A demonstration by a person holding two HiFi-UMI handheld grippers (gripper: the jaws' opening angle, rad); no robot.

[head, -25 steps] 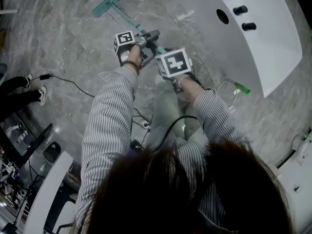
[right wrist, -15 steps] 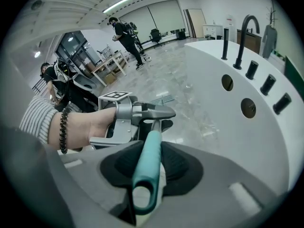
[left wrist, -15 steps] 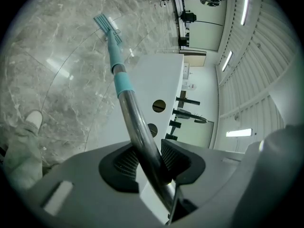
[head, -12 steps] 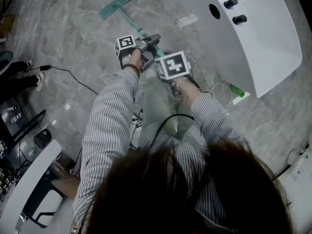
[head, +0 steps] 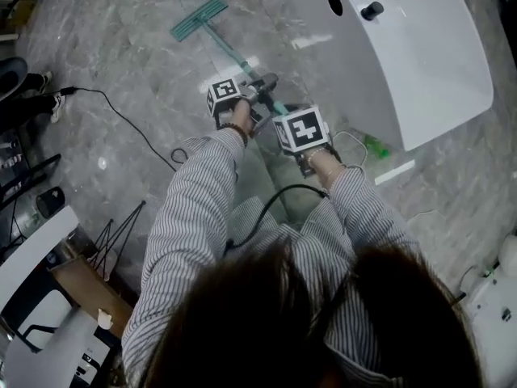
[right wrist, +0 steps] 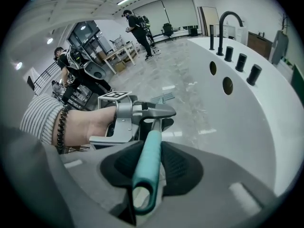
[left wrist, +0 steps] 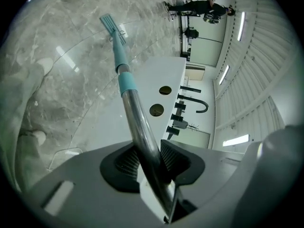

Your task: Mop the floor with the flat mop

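The flat mop [head: 199, 18] is seen with its teal head lying flat on the grey marble floor [head: 121, 63], at about 11 o'clock in the head view. Its pole is slanted back toward 5 o'clock, up to the two grippers near the middle of that view.

The left gripper [left wrist: 147, 163] is clamped on the bare metal section of the pole, and its jaws have just been closing a little further on it. The mop head [left wrist: 110, 23] is seen far up the pole, at 11 o'clock in the left gripper view.

The right gripper [right wrist: 147, 167] is clamped on the teal handle at the pole's upper end, with the ribbed pads [right wrist: 178, 167] pressed against both sides. The left gripper [right wrist: 142, 112] is seen just ahead of it, at 12 o'clock.

A white counter [head: 420, 63] with a black faucet [right wrist: 228, 20] is set at 2 o'clock of the grippers.
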